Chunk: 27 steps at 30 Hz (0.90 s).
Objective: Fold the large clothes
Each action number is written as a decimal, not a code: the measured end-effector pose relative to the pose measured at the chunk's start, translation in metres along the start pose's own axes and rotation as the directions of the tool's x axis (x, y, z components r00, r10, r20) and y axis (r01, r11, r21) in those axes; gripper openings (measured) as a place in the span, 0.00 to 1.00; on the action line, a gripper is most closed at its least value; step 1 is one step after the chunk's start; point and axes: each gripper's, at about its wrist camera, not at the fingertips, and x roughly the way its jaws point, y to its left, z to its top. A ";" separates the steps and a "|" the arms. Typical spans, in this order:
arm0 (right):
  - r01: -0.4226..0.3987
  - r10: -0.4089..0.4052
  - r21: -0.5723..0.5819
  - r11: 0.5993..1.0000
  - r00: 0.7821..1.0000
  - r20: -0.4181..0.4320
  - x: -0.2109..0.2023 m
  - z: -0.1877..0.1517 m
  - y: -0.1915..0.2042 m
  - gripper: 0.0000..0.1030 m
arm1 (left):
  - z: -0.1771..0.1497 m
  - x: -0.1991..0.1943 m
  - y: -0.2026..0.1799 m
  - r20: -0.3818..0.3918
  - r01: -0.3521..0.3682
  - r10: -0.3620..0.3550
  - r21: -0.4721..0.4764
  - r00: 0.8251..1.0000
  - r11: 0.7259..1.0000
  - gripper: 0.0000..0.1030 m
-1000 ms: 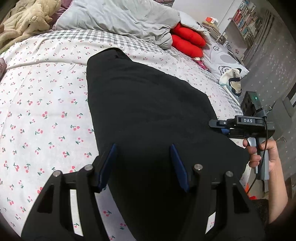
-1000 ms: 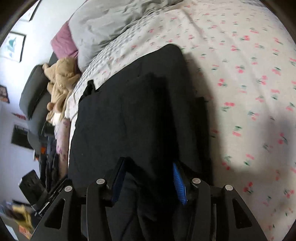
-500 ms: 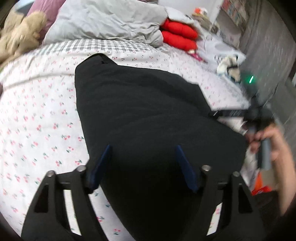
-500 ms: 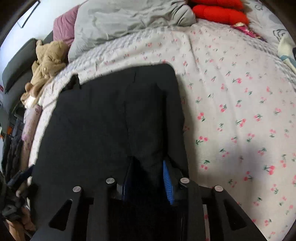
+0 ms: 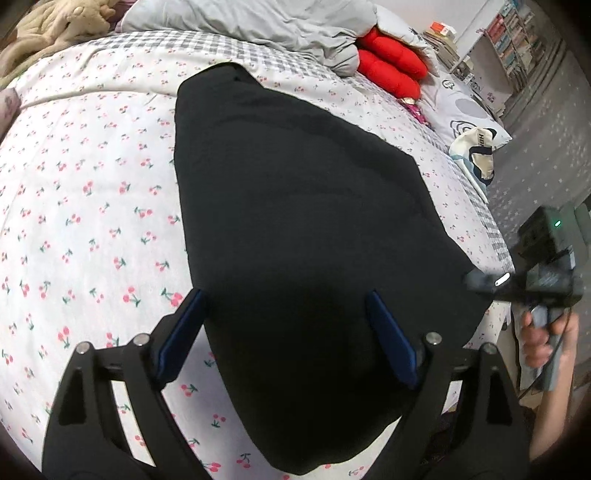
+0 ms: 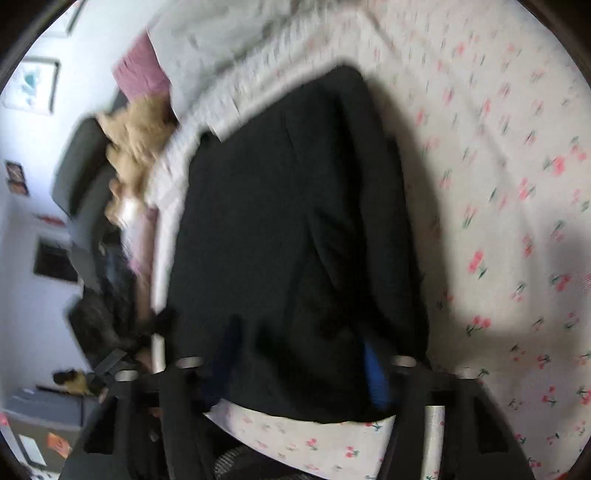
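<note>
Between wide-open left tool (image 5: 284,321) pads: black garment (image 5: 306,221), flat on bed (image 5: 74,184).

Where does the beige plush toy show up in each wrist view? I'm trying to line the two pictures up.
Left wrist: the beige plush toy lies in the top left corner, beyond the bed.
Right wrist: the beige plush toy sits at the upper left, blurred, beside the bed's edge.
Shared landmark: the black garment spread on the cherry-print sheet.

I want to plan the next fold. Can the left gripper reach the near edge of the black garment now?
Probably yes: the left gripper is open directly over the black garment, and nothing lies between them.
</note>
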 end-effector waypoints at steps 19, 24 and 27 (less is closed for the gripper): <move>0.056 -0.067 0.048 0.997 0.960 0.273 -0.066 -0.002 -0.042 0.87 | 0.012 0.013 0.044 -0.036 0.112 -0.123 -0.230 0.992 0.967 0.99; -0.049 0.033 0.106 0.993 0.989 0.146 -0.017 0.040 -0.076 0.87 | 0.029 0.047 0.050 -0.050 0.182 -0.203 -0.274 0.978 0.944 0.99; -0.136 0.120 0.160 0.978 0.987 0.103 0.019 0.059 -0.093 0.87 | 0.038 0.058 0.050 -0.040 0.191 -0.209 -0.273 0.977 0.943 0.98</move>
